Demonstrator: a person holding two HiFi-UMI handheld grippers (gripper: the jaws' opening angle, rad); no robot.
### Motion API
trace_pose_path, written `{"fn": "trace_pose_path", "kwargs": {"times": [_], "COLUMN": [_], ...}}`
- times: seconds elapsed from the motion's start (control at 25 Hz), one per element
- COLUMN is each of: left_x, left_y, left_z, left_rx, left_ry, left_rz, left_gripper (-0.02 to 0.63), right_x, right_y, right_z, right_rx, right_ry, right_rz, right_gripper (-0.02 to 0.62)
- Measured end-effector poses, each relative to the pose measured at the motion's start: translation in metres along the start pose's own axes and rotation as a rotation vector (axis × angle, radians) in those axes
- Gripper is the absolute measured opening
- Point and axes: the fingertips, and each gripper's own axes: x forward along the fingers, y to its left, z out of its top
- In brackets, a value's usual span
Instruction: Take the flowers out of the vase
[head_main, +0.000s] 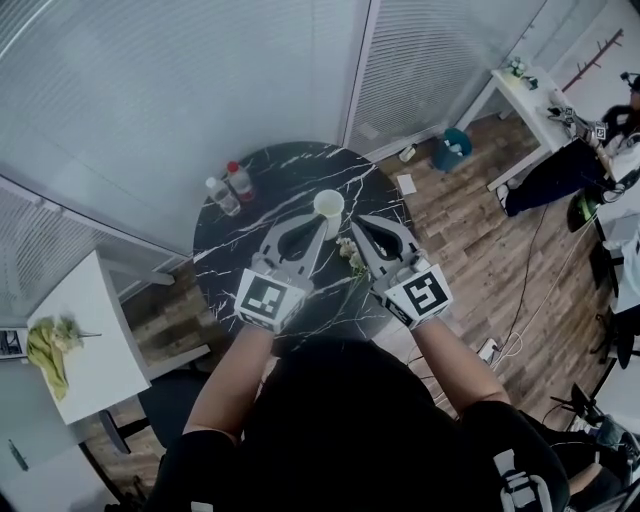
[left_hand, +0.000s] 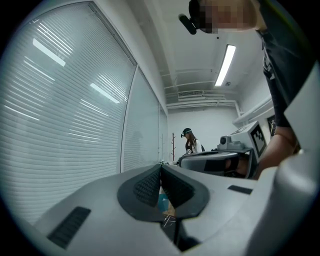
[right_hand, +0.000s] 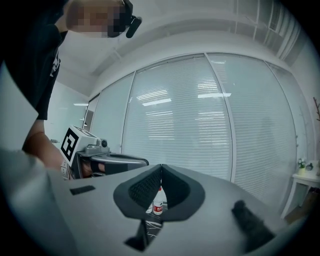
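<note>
A white vase (head_main: 328, 204) stands on the round black marble table (head_main: 230, 250), its mouth showing plain white from above. A small bunch of pale flowers (head_main: 350, 253) lies low between my two grippers, just this side of the vase. My left gripper (head_main: 321, 223) is shut with its tips beside the vase and nothing between them. My right gripper (head_main: 354, 222) is shut and empty too, just right of the vase. Each gripper view shows its own tips meeting, the left gripper (left_hand: 160, 168) and the right gripper (right_hand: 161, 167), with the other gripper alongside.
Two plastic bottles (head_main: 231, 188) stand at the table's far left; they show through the right jaws as bottles (right_hand: 157, 204). A white side table (head_main: 85, 345) holding greenery stands at the left. Blinds on glass walls run behind. Another white table (head_main: 525, 95) and a person are at the right.
</note>
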Motion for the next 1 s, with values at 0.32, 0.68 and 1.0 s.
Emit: {"fn": "trace_pose_path", "kwargs": {"times": [0.32, 0.68, 1.0], "left_x": [0.004, 0.007, 0.006], "left_y": [-0.004, -0.006, -0.005], "left_z": [-0.004, -0.005, -0.008], "left_rx": [0.002, 0.0, -0.01], "left_ry": [0.012, 0.017, 0.018], "left_rz": [-0.007, -0.011, -0.01], "left_gripper": [0.014, 0.014, 0.014], "right_x": [0.0, -0.005, -0.004], "right_y": [-0.001, -0.005, -0.003], "right_z": [-0.007, -0.014, -0.013], "right_rx": [0.018, 0.013, 0.033], "right_ry": [0.009, 0.023, 0.018], "right_rz": [0.007, -0.008, -0.012], "right_gripper": [0.02, 0.02, 0.02]}}
